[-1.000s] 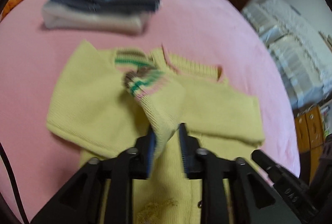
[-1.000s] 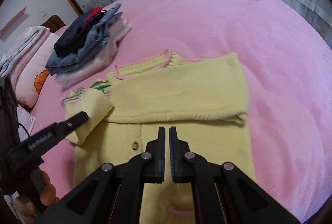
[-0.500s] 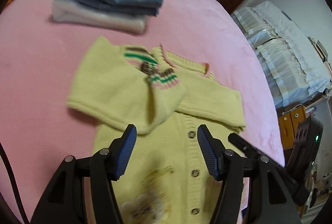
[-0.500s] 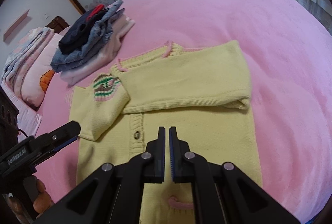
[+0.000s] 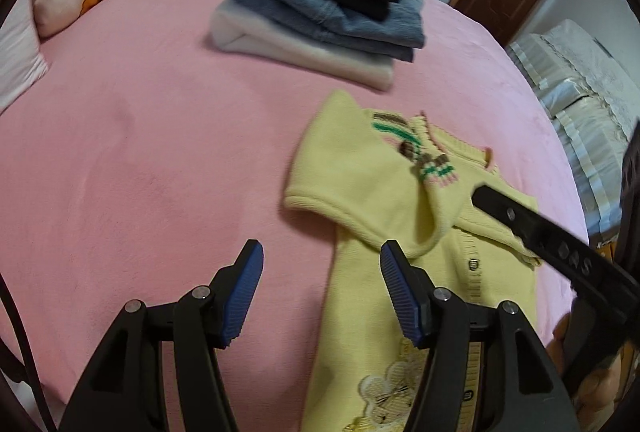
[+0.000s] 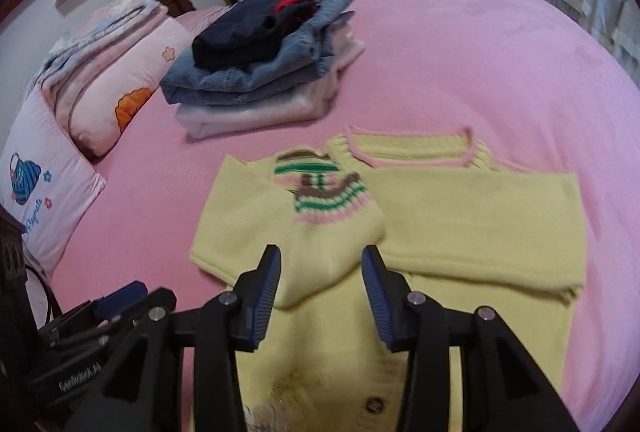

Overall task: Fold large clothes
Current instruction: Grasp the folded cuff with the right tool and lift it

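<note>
The yellow sweater [image 6: 460,232] lies flat on the pink bed [image 6: 480,51], both sleeves folded across its chest and its long side running away from the grippers. The right gripper [image 6: 320,284] hangs over its middle, jaws opening and empty. The left gripper [image 5: 320,292] is open and empty over the sweater's left edge, so each hand is near its own bottom corner.

You see a ribbed yellow knit cardigan [image 6: 460,232] on a matt, fleecy pink bed cover [image 6: 480,51]; your gripper pads [image 6: 266,296] look like grooved blue rubber.

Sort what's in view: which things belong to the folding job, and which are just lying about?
Job: yellow cardigan, sleeves folded across its front; left gripper; right gripper.

Lying about: stack of folded clothes; pillows; pink bedspread.
</note>
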The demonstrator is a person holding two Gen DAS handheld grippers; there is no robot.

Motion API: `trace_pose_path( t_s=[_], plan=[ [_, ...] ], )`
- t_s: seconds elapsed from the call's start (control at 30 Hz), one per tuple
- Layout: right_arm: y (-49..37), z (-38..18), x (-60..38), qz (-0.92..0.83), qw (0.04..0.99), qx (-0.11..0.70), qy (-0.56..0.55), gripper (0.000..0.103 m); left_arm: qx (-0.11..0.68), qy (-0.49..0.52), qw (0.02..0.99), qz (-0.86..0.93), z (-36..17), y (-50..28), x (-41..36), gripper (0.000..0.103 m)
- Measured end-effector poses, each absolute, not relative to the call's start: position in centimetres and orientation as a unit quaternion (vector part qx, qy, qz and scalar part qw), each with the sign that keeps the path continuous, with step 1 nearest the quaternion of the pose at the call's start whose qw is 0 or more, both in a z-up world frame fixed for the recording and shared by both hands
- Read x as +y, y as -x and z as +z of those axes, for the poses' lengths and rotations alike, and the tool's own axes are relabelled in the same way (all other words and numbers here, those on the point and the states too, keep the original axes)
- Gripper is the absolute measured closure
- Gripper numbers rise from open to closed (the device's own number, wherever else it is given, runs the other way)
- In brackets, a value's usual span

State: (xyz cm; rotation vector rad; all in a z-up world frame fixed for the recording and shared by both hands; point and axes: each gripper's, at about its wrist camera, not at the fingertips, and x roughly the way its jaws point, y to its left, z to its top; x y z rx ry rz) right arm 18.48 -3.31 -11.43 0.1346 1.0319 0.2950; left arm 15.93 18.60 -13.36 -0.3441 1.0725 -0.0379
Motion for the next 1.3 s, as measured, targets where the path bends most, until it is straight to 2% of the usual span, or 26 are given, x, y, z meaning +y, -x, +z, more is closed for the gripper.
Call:
trace_pose_path(
  t_s=[0.37, 0.43, 0.47, 0.67, 0.77, 0.83, 0.9, 0.97, 1.07, 1.17, 1.3],
  plan=[
    [-22.9, -16.9, 0.6, 0.105, 0.821, 0.561, 0.01, 0.062, 0.519, 0.174, 0.837, -0.004, -14.8, -15.3, 20.1, 0.043],
    [-22.7, -16.7, 0.7, 0.109, 0.825, 0.555, 0.024, 0.076, 0.522, 0.174, 0.835, -0.005, -14.9, -15.4, 20.0, 0.043],
    [-22.7, -16.3, 0.6, 0.116, 0.826, 0.551, 0.03, 0.096, 0.524, 0.176, 0.833, -0.007, -15.0, -15.3, 19.9, 0.043],
    [-21.3, -9.5, -5.1, 0.15, 0.88, 0.449, -0.032, 0.096, 0.525, 0.18, 0.832, -0.018, -15.1, -15.4, 18.9, 0.043],
    [-20.1, -8.4, -9.3, 0.131, 0.898, 0.417, -0.05, 0.095, 0.527, 0.177, 0.831, -0.024, -15.1, -15.5, 18.2, 0.043],
    [-19.6, -9.8, -12.1, 0.114, 0.892, 0.434, -0.056, 0.094, 0.529, 0.172, 0.83, -0.027, -15.2, -15.6, 17.7, 0.043],
    [-19.5, -11.9, -14.3, 0.106, 0.87, 0.477, -0.071, 0.084, 0.531, 0.169, 0.829, -0.031, -15.3, -15.8, 17.2, 0.043],
    [-19.1, -13.2, -15.8, 0.098, 0.858, 0.497, -0.084, 0.079, 0.532, 0.163, 0.83, -0.035, -15.3, -15.9, 16.7, 0.043],
    [-18.4, -13.7, -18.3, 0.091, 0.852, 0.503, -0.112, 0.077, 0.53, 0.149, 0.834, -0.039, -15.1, -16.2, 16.1, 0.043],
    [-18.9, -13.7, -19.8, 0.088, 0.848, 0.507, -0.132, 0.066, 0.525, 0.142, 0.838, -0.045, -14.7, -17.4, 15.9, 0.043],
    [-20.8, -14.9, -20.0, 0.084, 0.835, 0.521, -0.154, 0.065, 0.512, 0.118, 0.85, -0.047, -14.1, -20.2, 16.1, 0.043]
  ],
)
